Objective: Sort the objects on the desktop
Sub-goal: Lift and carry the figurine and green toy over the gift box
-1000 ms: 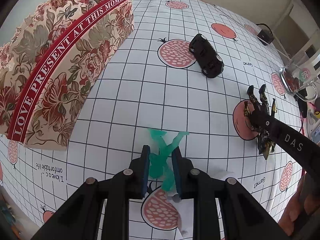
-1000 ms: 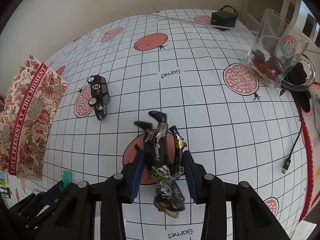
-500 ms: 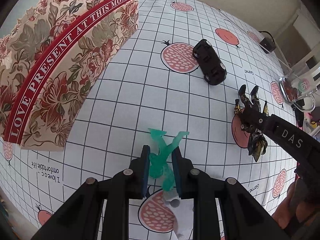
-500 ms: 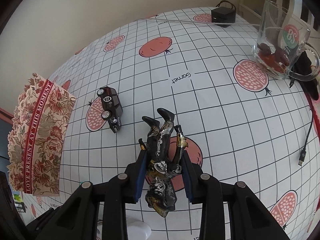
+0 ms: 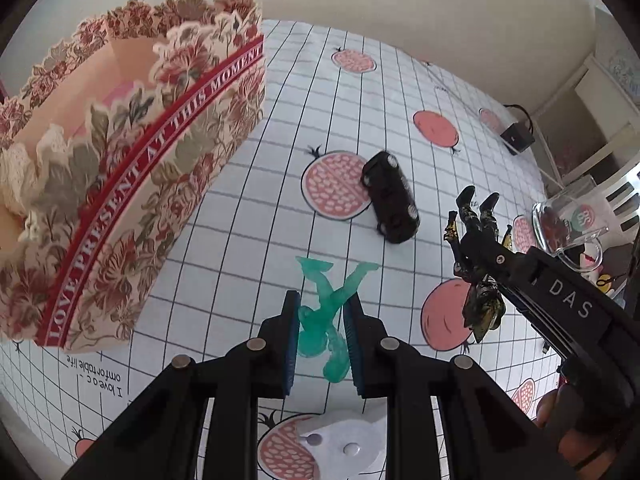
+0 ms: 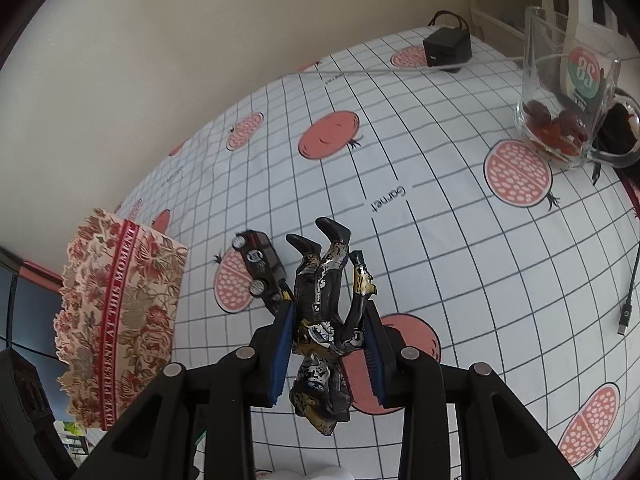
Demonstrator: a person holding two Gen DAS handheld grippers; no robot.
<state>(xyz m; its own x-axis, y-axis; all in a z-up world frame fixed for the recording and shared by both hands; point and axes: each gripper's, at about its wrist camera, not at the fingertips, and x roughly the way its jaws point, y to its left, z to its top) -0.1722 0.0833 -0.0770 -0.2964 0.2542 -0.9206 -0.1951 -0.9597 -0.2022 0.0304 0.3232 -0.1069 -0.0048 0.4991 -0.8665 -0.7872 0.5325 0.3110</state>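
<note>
Left gripper (image 5: 321,334) clamps the green figure (image 5: 327,322); right gripper (image 6: 329,350) seemingly pinches the black-gold figure (image 6: 326,320), both above the tablecloth (image 6: 440,240).

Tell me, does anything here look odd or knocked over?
Yes: the black toy car lies tipped on its side on the tablecloth, wheels facing sideways. Both figures, green and black-and-gold, hang head-down in the grippers.

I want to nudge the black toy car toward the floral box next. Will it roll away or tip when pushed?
The black toy car lies on its side, wheels off the cloth, so it will probably slide, not roll. It looks small and light; a nudge may flip it onto its wheels, then it might roll.
</note>
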